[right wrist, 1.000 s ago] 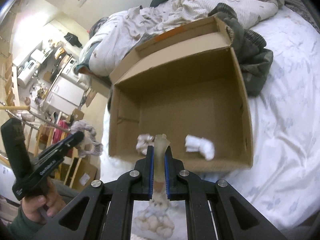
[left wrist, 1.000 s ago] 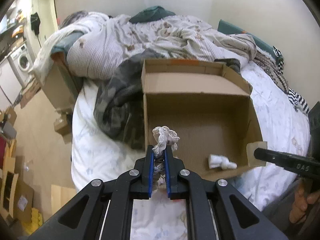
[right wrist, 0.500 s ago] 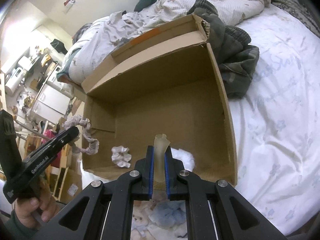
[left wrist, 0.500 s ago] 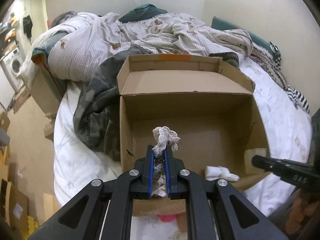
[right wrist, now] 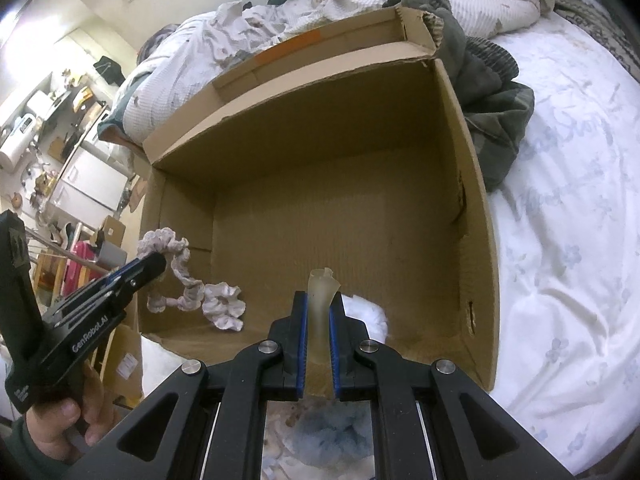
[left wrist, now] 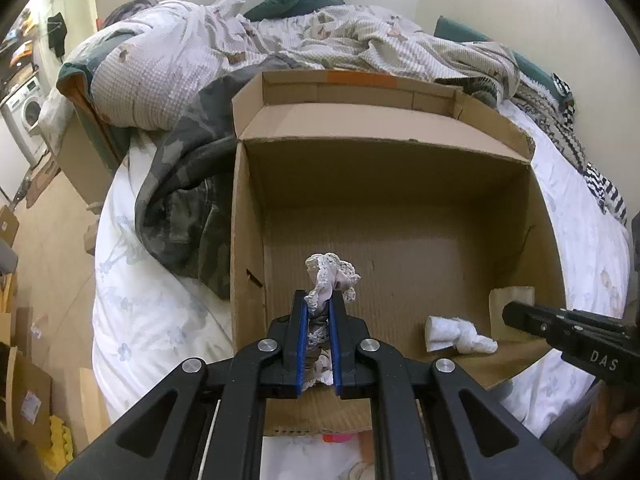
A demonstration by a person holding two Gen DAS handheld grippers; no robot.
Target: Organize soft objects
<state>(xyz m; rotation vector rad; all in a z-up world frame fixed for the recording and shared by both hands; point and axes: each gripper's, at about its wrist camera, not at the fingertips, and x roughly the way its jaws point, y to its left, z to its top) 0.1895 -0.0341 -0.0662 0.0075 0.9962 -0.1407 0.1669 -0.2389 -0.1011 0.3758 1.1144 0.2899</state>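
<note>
Left wrist view: left gripper (left wrist: 317,312) clamps a lace scrunchie (left wrist: 330,276) over the open cardboard box (left wrist: 246,216); a white sock (left wrist: 456,334) lies inside. Right wrist view: right gripper (right wrist: 318,312) clamps a pale translucent strip (right wrist: 320,296) above the box's near edge.

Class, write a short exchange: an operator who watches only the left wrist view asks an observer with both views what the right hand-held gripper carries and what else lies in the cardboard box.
Operator: I see the right hand-held gripper only from the side. What does it carry?
Observer: Its jaws are shut on a pale translucent strip that stands up between the pads.
Operator: Is anything in the cardboard box besides the white bundle?
Observer: Yes. A second frilly scrunchie lies on the box floor by the near left wall, next to the held scrunchie that dangles from the left hand-held gripper.
</note>
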